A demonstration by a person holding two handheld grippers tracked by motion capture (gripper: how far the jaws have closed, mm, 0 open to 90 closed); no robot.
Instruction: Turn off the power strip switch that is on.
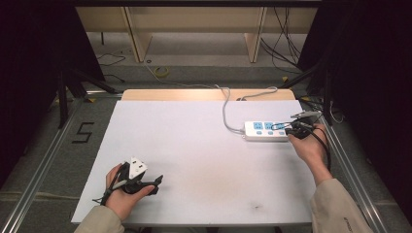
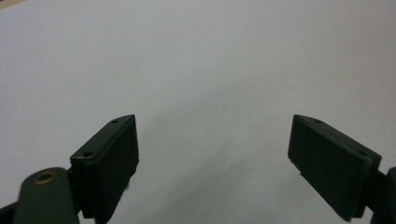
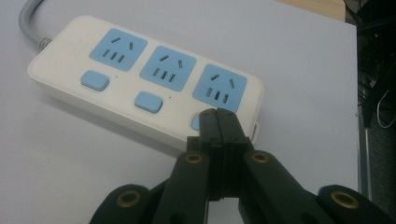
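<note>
right tool (image 1: pixel 291 130) at power strip (image 1: pixel 266 130) | left tool (image 1: pixel 154 183) on white table (image 1: pixel 194 145)

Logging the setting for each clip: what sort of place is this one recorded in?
Probably a lab or workshop recording station, not a home. A white-topped table stands between dark curtains, loose cables trail over the floor behind it, and a number 5 is taped on the floor beside it.

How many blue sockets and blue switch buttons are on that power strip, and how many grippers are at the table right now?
Blue sockets on the power strip: 3, the first.
Blue switch buttons: 3, the first; the third is partly hidden behind the right gripper, whose jaws are shut.
Grippers: 2, counting the left gripper, jaws apart.
Total: 8
</note>
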